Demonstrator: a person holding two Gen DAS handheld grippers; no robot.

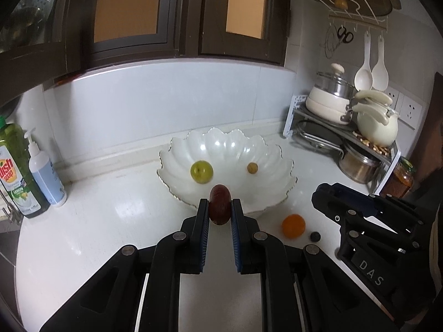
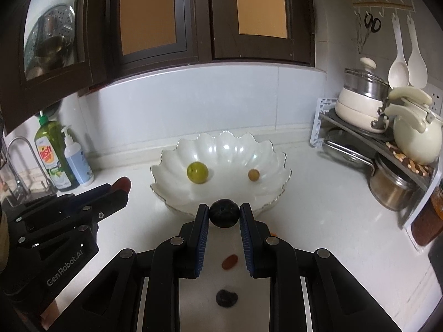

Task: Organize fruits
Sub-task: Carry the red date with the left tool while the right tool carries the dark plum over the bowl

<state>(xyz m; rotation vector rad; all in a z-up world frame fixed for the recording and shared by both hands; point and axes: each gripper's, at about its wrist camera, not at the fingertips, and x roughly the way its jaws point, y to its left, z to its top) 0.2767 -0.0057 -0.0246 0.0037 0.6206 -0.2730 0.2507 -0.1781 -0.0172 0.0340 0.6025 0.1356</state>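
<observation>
Left wrist view, left gripper [image 1: 220, 207] clamping red fruit [image 1: 220, 204], right gripper [image 2: 223, 212] clamping dark fruit [image 2: 223, 213]

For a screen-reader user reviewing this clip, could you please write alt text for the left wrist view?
The left gripper holds a dark red oval fruit just in front of a white scalloped bowl containing a green fruit and a small tan fruit. An orange fruit lies on the white counter, near the right gripper.

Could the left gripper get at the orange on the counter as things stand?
Probably not yet: the left gripper is shut on a dark red fruit. The orange lies uncovered beside the white bowl, so the path looks free once that fruit is released.
</observation>
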